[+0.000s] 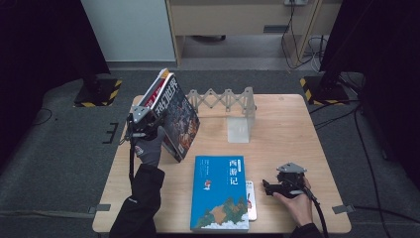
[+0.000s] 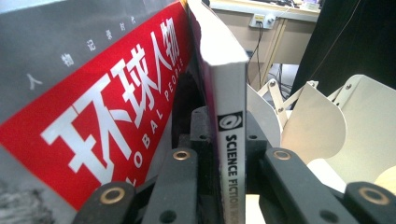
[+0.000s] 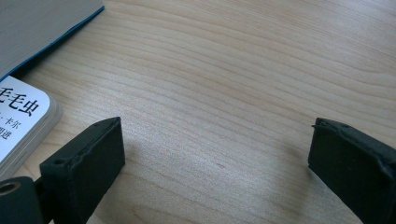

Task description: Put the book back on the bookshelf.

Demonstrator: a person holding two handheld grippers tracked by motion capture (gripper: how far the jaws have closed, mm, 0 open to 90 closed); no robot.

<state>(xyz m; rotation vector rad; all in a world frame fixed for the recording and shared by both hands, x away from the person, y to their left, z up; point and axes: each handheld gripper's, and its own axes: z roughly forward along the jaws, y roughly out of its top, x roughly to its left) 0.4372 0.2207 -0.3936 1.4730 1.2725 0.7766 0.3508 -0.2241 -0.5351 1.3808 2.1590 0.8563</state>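
Observation:
My left gripper (image 1: pixel 156 126) is shut on the spine edge of a science fiction magazine (image 1: pixel 179 124), which leans tilted at the table's back left. In the left gripper view the black jaws of the left gripper (image 2: pixel 224 140) clamp that white spine (image 2: pixel 231 93) from both sides. A red-titled magazine (image 2: pixel 107 116) leans against it on the left, its top edge (image 1: pixel 157 84) showing behind. My right gripper (image 1: pixel 265 187) rests near the front right, open. Its pads (image 3: pixel 88 158) stand wide apart over bare wood with nothing between them.
A white folding book rack (image 1: pixel 225 101) stands at the back centre, and its curved dividers (image 2: pixel 317 126) sit just right of the held magazine. A blue book (image 1: pixel 220 191) lies flat at the front centre, over a small white book (image 1: pixel 251 198) beside the right gripper.

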